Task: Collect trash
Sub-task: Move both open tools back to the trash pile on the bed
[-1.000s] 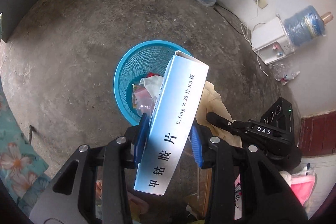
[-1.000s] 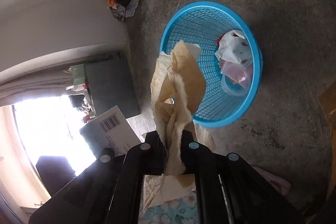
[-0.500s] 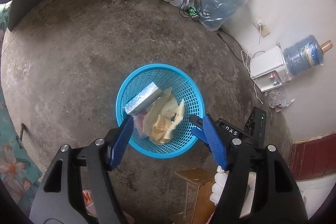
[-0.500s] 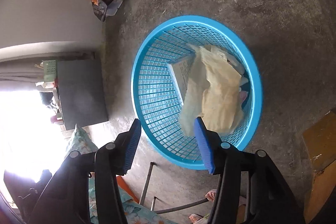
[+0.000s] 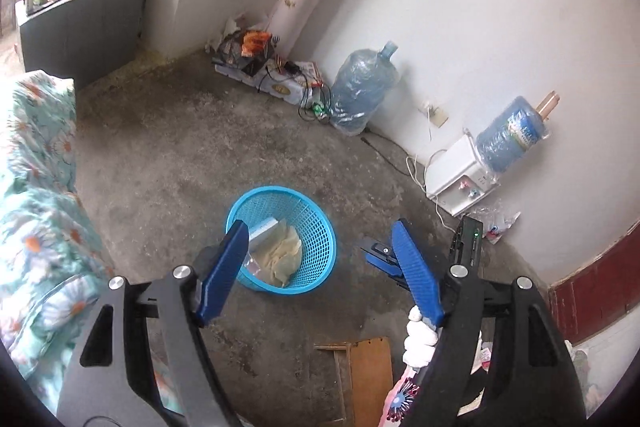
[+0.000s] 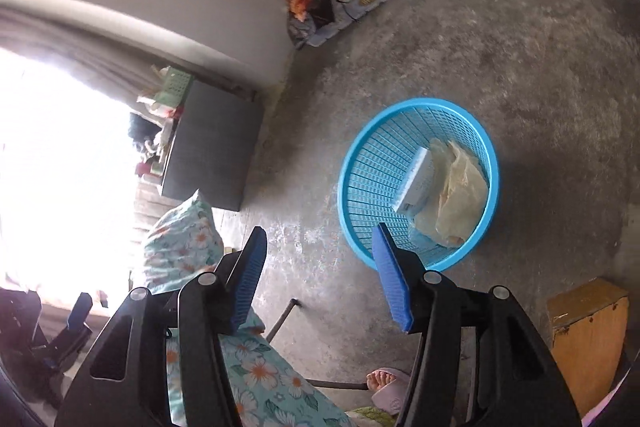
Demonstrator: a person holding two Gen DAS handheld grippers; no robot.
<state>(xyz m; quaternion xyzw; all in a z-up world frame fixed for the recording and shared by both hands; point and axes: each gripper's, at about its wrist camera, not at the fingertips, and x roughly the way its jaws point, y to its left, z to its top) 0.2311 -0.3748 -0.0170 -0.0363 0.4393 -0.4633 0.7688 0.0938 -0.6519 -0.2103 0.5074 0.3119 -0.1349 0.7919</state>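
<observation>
A blue mesh basket (image 5: 316, 227) stands on the concrete floor; it also shows in the right wrist view (image 6: 360, 163). Inside lie a white medicine box (image 6: 416, 183) and crumpled beige paper (image 6: 456, 195), both seen in the left wrist view too, the box (image 5: 262, 229) beside the paper (image 5: 282, 255). My left gripper (image 5: 320, 263) is open and empty, raised well above the basket. My right gripper (image 6: 320, 275) is open and empty, above the floor left of the basket; it shows in the left wrist view (image 5: 380, 255) right of the basket.
A flowered quilt (image 5: 36, 203) lies at the left. A wooden stool (image 6: 584, 331) stands near the basket. Water jugs (image 5: 360, 91), a small dispenser (image 5: 460, 175), cables and clutter (image 5: 260, 59) line the wall. A grey cabinet (image 6: 212, 151) stands by the window.
Both grippers let go: the box and the beige paper dropped into the basket. Both grippers have since risen and pulled back, so the basket looks smaller.
</observation>
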